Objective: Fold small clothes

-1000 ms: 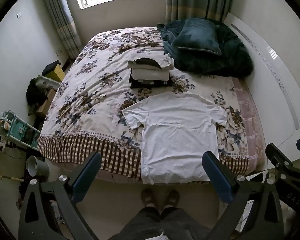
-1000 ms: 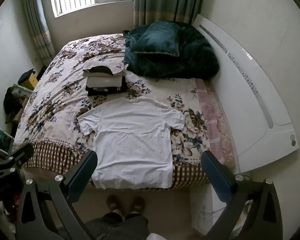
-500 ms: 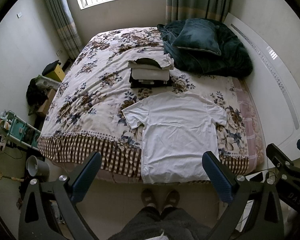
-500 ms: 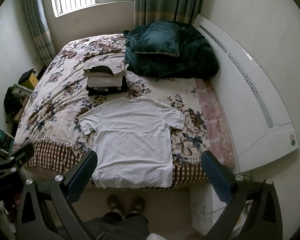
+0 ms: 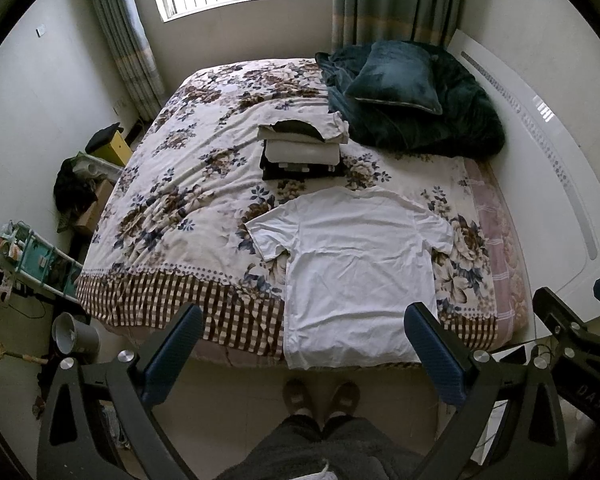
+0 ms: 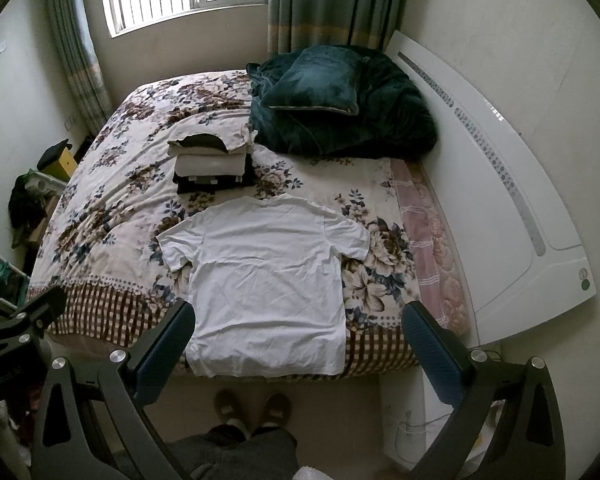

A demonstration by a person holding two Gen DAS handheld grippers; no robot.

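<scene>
A white T-shirt (image 5: 356, 272) lies flat and spread out at the near edge of the bed, hem hanging slightly over the edge; it also shows in the right wrist view (image 6: 266, 280). Behind it stands a stack of folded clothes (image 5: 300, 148), also in the right wrist view (image 6: 212, 160). My left gripper (image 5: 304, 344) is open and empty, held high above the floor in front of the bed. My right gripper (image 6: 300, 340) is open and empty, at a similar height, well short of the shirt.
The floral bedspread (image 5: 188, 200) covers the bed. A dark green blanket with a cushion (image 5: 396, 80) lies at the head end by the white headboard (image 6: 500, 184). Clutter and a rack (image 5: 32, 256) stand left of the bed. The person's feet (image 5: 320, 396) are at the bed's foot.
Both grippers have shifted very slightly; the view has barely moved. The shirt and stack lie as before.
</scene>
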